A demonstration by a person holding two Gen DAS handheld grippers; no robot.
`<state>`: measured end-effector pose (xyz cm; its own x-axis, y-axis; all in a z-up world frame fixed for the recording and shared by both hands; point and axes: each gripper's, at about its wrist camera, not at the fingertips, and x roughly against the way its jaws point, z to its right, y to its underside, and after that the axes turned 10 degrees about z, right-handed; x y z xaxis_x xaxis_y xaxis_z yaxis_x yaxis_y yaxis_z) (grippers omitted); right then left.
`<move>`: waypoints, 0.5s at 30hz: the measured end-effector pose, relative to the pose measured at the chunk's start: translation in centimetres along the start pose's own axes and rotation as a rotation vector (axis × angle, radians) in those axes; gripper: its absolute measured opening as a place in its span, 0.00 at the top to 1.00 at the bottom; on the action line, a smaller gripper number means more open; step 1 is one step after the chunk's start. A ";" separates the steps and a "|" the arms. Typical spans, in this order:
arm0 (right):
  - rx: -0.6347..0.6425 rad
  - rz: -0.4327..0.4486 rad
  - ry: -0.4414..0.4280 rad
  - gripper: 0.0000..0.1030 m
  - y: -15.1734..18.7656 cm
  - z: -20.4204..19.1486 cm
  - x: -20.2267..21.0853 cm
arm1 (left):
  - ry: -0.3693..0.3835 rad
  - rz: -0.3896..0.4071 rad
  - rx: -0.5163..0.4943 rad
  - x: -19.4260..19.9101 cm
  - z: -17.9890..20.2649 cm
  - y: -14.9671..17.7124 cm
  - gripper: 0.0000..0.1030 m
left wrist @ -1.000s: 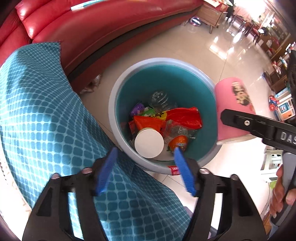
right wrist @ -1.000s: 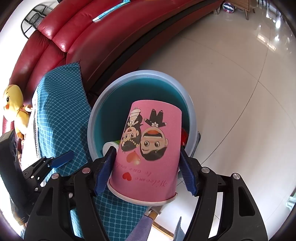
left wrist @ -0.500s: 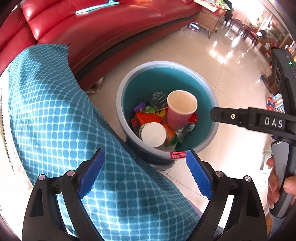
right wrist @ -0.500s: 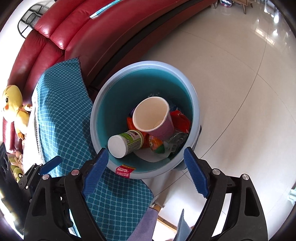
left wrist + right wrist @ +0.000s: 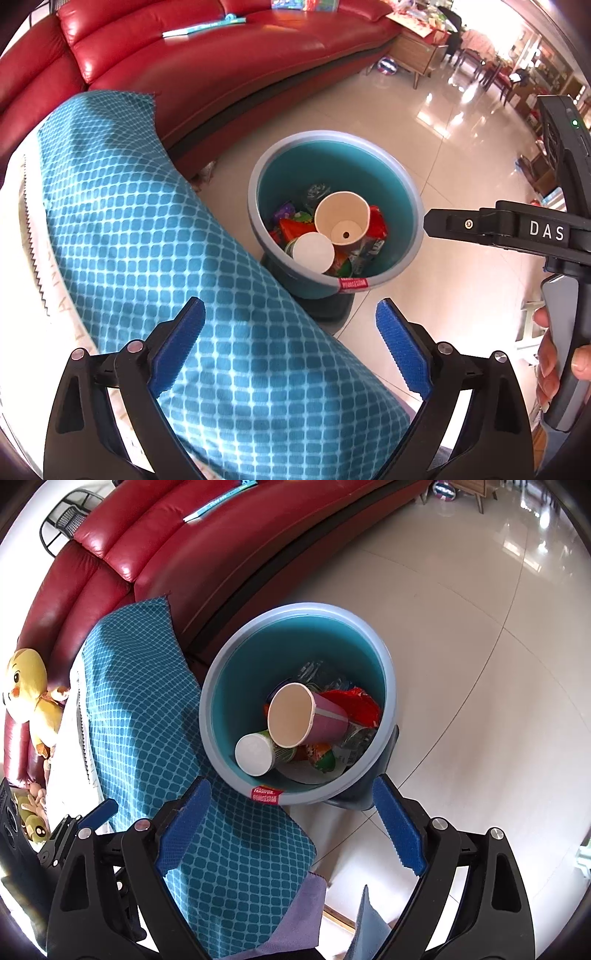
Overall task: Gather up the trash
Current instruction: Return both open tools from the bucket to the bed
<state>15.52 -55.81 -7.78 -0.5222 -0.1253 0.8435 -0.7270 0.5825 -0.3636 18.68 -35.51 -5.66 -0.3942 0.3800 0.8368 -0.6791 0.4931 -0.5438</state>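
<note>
Pink cup (image 5: 310, 716) now dropped into the bin (image 5: 384, 672), on top of the other trash; right gripper (image 5: 291, 819) and left gripper (image 5: 291, 350) wide open, empty, just above the bin, free for more trash.

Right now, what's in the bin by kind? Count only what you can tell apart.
In the trash bin:
Paper cups: 1, the pink cup, on its side
White-lidded tubs: 1, the white-lidded tub
Clear plastic bottles: 1, the crushed bottle
Wrappers and bags: at least 3, the red bag clearest; the rest overlap
Total: at least 6
</note>
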 end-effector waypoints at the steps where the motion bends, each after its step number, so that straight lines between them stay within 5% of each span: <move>1: 0.006 -0.001 0.000 0.17 0.2 -0.3 0.2 | 0.000 0.004 0.001 0.4 -0.1 0.2 0.09; 15: 0.108 0.004 0.002 0.12 4.0 -5.4 2.8 | -0.002 0.078 0.046 6.4 -3.4 3.9 0.06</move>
<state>13.55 -49.53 -4.72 -0.5243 -0.1215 0.8428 -0.7688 0.4931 -0.4072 15.61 -28.54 -2.61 -0.4478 0.4142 0.7924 -0.6740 0.4259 -0.6035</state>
